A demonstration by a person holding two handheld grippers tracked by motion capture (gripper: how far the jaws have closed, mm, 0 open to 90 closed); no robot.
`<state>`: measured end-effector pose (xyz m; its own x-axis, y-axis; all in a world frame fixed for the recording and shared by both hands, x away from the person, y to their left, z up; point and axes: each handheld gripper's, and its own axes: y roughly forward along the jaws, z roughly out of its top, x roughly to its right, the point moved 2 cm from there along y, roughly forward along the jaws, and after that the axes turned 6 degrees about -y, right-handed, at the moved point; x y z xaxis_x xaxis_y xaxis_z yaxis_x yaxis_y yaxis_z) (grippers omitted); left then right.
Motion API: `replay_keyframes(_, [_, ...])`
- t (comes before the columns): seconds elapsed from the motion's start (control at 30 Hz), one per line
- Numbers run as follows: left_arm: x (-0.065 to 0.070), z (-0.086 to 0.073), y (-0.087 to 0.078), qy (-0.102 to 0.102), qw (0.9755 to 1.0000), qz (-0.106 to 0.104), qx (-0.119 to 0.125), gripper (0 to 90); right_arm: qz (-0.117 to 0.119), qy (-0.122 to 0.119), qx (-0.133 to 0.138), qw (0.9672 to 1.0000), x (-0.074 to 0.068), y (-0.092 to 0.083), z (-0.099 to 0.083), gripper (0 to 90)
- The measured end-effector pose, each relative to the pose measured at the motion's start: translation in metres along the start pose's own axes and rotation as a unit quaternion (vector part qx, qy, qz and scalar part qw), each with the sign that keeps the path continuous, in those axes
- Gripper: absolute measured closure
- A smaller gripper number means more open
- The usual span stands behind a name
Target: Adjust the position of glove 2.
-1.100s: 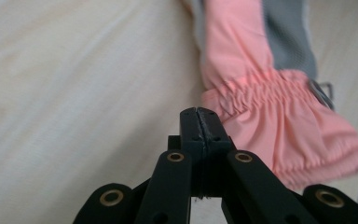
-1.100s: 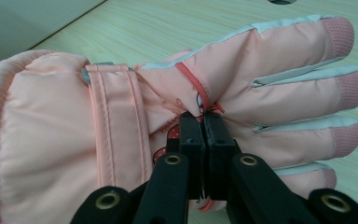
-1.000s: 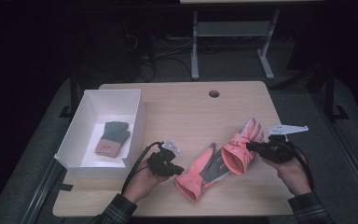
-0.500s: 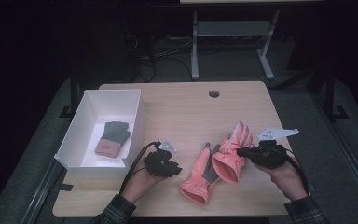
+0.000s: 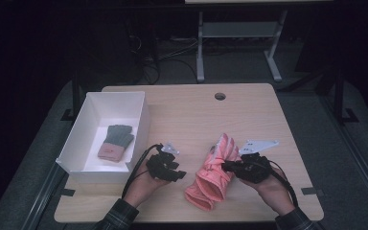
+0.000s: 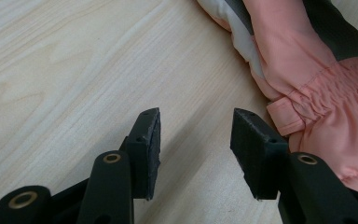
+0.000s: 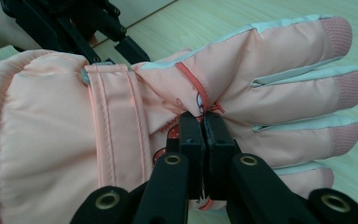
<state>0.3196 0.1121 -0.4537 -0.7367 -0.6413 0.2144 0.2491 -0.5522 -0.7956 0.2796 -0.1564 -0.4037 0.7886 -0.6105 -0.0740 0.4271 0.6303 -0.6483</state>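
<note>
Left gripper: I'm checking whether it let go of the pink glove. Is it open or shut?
Open. The left gripper has just been opening; bare table shows between its pads, beside the pink glove.

The pink glove (image 7: 242, 84) is smooth padded cloth with a faint sheen and ribbed fingertips. The table (image 6: 74, 70) is matt pale wood grain. The box (image 5: 139, 120) looks like matt white card.
</note>
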Motion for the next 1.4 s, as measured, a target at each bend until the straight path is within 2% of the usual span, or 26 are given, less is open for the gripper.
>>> replay_keyframes(0.3, [-0.001,0.0,0.0,0.0,1.0,0.001,-0.004,48.2,-0.005,0.003,-0.023,0.9997,-0.006,0.012,-0.004,88.0])
replay_keyframes(0.47, [-0.002,0.0,0.001,0.008,0.9999,0.002,-0.013,46.9,-0.008,0.003,-0.039,0.9992,-0.006,0.022,-0.008,87.9])
replay_keyframes(0.63, [-0.002,0.0,0.001,0.007,0.9999,0.001,-0.011,45.6,-0.004,0.002,-0.039,0.9992,-0.006,0.028,-0.012,86.7])
replay_keyframes(0.73, [-0.002,0.001,-0.001,0.007,0.9999,0.001,-0.008,45.6,0.006,-0.001,-0.02,0.9998,-0.005,0.024,-0.011,74.1])
replay_keyframes(0.77, [-0.002,0.001,-0.001,0.006,1.0,-0.001,-0.007,45.6,0.006,-0.001,-0.02,0.9998,-0.005,0.024,-0.011,74.1])
replay_keyframes(0.8, [-0.002,0.002,-0.002,0.007,1.0,0.0,-0.005,45.7,0.013,-0.007,-0.004,0.9999,-0.003,0.018,-0.01,65.3])
replay_keyframes(0.83, [-0.001,0.002,-0.002,0.006,1.0,-0.001,-0.003,45.9,0.017,-0.008,0.004,0.9998,-0.003,0.015,-0.009,61.4])
replay_keyframes(0.9, [-0.001,0.003,-0.003,0.006,1.0,-0.001,-0.002,46.9,0.019,-0.013,0.02,0.9995,-0.001,0.009,-0.008,58.3])
replay_keyframes(0.93, [0.0,0.003,-0.004,0.003,1.0,0.0,0.006,47.7,0.019,-0.014,0.029,0.9993,0.0,0.005,-0.008,59.9])
replay_keyframes(1.0, [0.001,0.004,-0.005,-0.002,0.9999,-0.002,0.011,49.0,0.014,-0.016,0.043,0.9988,0.004,-0.002,-0.01,76.7])
replay_keyframes(1.03, [0.0,0.005,-0.006,0.001,0.9999,-0.004,0.01,49.0,0.014,-0.016,0.043,0.9988,0.004,-0.002,-0.01,76.7])
replay_keyframes(1.07, [0.001,0.006,-0.007,-0.001,0.9999,-0.005,0.015,49.0,0.009,-0.012,0.048,0.9988,0.008,-0.005,-0.014,90.0])
replay_keyframes(1.17, [0.001,0.006,-0.007,-0.001,0.9999,-0.004,0.014,48.7,0.016,-0.019,0.039,0.9989,0.013,-0.002,-0.02,90.0])
replay_keyframes(1.2, [0.001,0.006,-0.006,-0.001,0.9999,-0.003,0.014,48.6,0.026,-0.02,0.034,0.9989,0.013,0.001,-0.022,90.0])
replay_keyframes(1.27, [0.001,0.006,-0.007,0.004,0.9999,-0.003,0.011,48.0,0.027,-0.029,0.022,0.999,0.012,0.007,-0.024,90.0])
replay_keyframes(1.37, [0.001,0.006,-0.008,0.003,0.9999,-0.005,0.016,45.8,0.029,-0.027,0.01,0.9992,0.011,0.013,-0.026,90.0])
replay_keyframes(1.4, [0.001,0.007,-0.009,0.0,0.9997,-0.007,0.022,45.2,0.031,-0.025,0.0,0.9992,0.012,0.02,-0.029,90.0])
